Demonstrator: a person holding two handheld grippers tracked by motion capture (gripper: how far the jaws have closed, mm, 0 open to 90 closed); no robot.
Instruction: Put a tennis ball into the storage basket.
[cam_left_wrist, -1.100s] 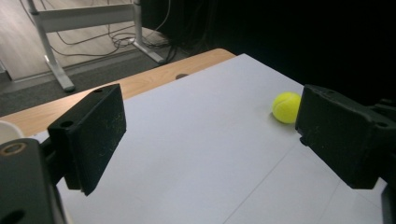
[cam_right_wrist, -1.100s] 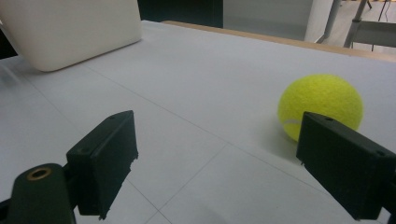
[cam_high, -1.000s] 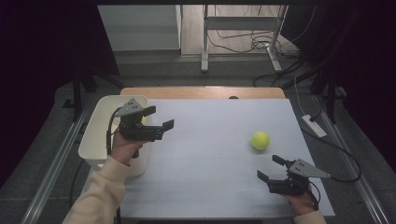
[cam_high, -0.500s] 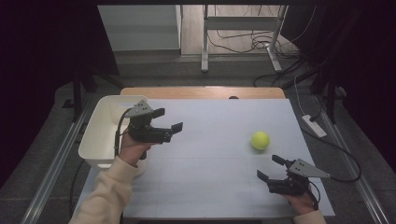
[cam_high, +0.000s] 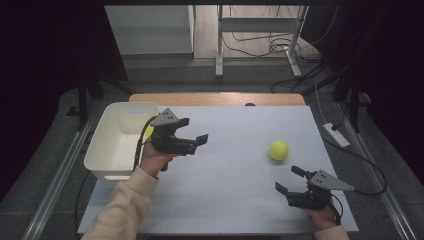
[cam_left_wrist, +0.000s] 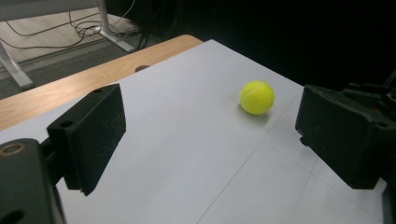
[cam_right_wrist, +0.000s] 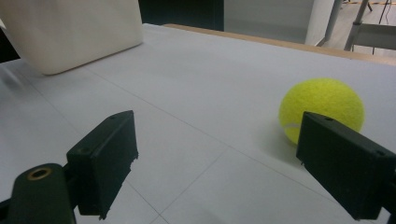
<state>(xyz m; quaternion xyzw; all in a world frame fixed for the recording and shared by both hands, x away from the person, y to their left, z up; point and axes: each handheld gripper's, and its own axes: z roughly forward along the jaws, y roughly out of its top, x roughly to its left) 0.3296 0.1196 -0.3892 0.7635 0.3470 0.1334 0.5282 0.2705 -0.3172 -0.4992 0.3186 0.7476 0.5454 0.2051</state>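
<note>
A yellow tennis ball (cam_high: 278, 150) lies on the white table top (cam_high: 235, 170) at the right. My left gripper (cam_high: 192, 131) hovers open over the table just right of a white bin (cam_high: 117, 150), with nothing between its fingers. In the left gripper view the ball (cam_left_wrist: 257, 97) sits well ahead between the spread jaws of that gripper (cam_left_wrist: 210, 140). My right gripper (cam_high: 289, 180) rests open near the front right edge, a little in front of the ball. The right gripper view has the ball (cam_right_wrist: 322, 108) close ahead, just behind the right-hand jaw of that gripper (cam_right_wrist: 217, 163).
A small yellow patch (cam_high: 148, 131) peeks out inside the bin beside the left hand. The bin (cam_right_wrist: 70, 32) stands at the table's left edge. A wooden strip (cam_high: 215, 99) runs along the far edge. Cables and a power strip (cam_high: 336, 135) lie on the floor to the right.
My left gripper has moved right, from over the bin out above the table, staying open. The right gripper and the ball have not moved.
</note>
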